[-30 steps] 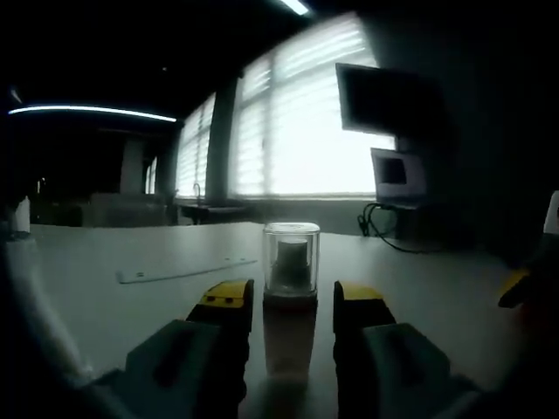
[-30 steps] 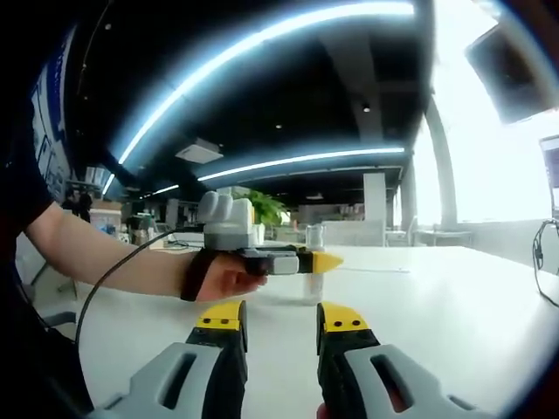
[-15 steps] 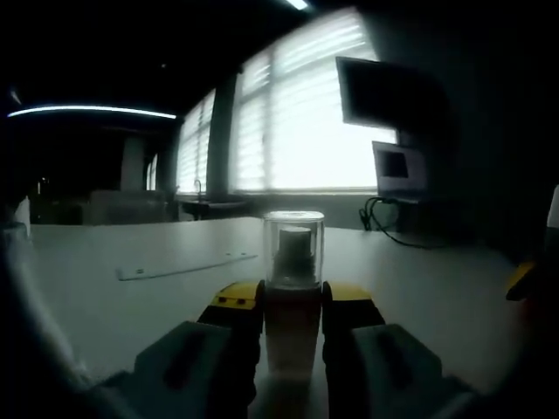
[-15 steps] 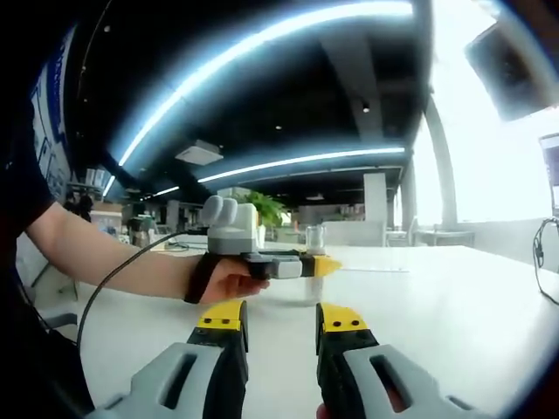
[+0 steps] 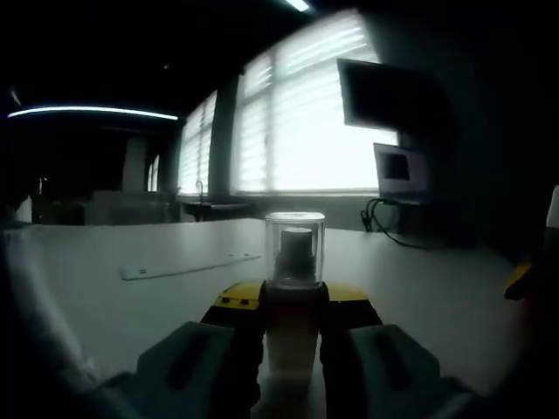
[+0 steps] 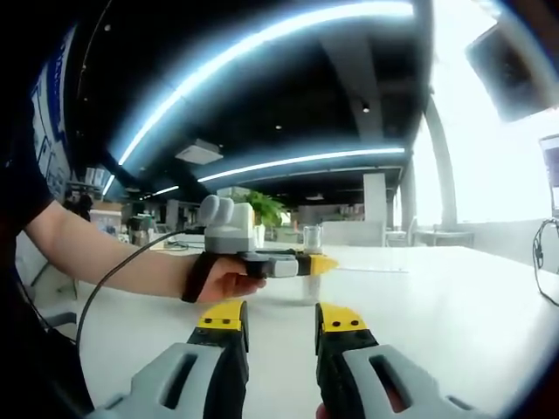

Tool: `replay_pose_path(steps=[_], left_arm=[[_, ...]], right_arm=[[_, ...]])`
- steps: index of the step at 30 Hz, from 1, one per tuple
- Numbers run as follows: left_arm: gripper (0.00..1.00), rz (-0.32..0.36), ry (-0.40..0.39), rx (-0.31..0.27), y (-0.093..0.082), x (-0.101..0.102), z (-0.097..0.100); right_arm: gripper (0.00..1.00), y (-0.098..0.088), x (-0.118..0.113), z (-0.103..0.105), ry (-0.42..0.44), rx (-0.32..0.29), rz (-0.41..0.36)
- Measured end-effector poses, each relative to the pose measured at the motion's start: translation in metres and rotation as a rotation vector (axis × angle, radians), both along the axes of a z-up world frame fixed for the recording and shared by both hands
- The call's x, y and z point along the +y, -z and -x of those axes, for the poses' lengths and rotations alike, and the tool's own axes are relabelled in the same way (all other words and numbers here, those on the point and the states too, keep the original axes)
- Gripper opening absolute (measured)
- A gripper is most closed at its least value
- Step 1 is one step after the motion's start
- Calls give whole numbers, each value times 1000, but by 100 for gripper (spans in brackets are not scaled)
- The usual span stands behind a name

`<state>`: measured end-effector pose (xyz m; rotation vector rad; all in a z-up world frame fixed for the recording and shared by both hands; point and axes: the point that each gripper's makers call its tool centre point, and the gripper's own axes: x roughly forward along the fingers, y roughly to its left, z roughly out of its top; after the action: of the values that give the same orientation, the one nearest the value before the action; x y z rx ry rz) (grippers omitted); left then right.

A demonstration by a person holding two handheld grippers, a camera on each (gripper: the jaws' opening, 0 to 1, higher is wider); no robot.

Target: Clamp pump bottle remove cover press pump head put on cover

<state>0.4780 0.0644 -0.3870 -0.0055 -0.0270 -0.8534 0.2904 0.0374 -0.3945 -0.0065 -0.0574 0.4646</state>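
A small pump bottle with a clear plastic cover over its pump head stands upright on the white table. My left gripper is shut on the bottle's body, its yellow-tipped jaws pressed against both sides below the cover. In the right gripper view the same bottle shows far off, held by the left gripper in a person's hand. My right gripper hovers open above the table, well short of the bottle, with nothing between its jaws.
A long thin white strip lies on the table left of the bottle. A monitor and a laptop with cables stand at the back right. A cable trails from the left gripper along the person's arm.
My left gripper's jaws have closed in from both sides onto the bottle's body. The right gripper has stayed still and open.
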Motion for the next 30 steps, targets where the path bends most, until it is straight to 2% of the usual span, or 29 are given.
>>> replay_pose_path(steps=[3,4,11,13,15,19,30], left_arm=[[14,35,0,18,-3,2,4],[14,37,0,18,-3,3,1],[14,61,26,3,-16,6,14],[14,82,37,10,-23,5,27],[14,94,45,16,-27,9,32],[14,40,64,-9,-29,12,46],[14,33,54,-19,-38,41,65]], right_arm=[[25,0,0,0,-1,2,1],[25,1,0,0,-2,3,1],[25,1,0,0,-5,4,2],[25,1,0,0,-5,4,3],[25,1,0,0,-4,4,3],[25,1,0,0,-4,3,4],[25,2,0,0,-4,4,8]])
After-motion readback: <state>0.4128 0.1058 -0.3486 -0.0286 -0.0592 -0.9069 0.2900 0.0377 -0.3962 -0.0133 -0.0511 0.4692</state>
